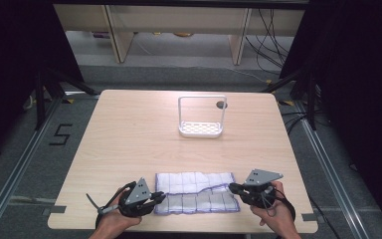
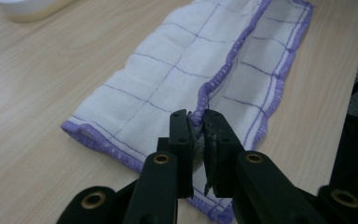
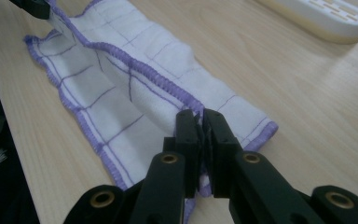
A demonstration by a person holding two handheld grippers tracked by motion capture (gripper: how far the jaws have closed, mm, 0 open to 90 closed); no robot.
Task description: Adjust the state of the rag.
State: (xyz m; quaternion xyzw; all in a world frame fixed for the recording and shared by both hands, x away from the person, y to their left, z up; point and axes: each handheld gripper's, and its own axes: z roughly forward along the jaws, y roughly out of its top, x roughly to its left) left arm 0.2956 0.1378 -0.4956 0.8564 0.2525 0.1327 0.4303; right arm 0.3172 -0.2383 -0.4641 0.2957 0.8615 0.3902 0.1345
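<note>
A white cloth [image 1: 197, 193] with purple grid lines and purple hem lies folded lengthwise near the table's front edge. My left gripper [image 1: 160, 197] is at its left end, shut on the folded hem of the cloth [image 2: 177, 79], jaws pinched together [image 2: 197, 126]. My right gripper [image 1: 233, 188] is at the right end, likewise shut on the upper layer's hem of the cloth [image 3: 135, 88], its tips [image 3: 199, 122] closed over the purple edge. The upper layer covers roughly the far half of the lower one.
A white rack with an upright frame [image 1: 202, 117] stands at the table's middle back; its base edge [image 3: 326, 18] appears in the right gripper view. The wooden table [image 1: 129, 134] has open surface between cloth and rack. Floor and cables lie beyond.
</note>
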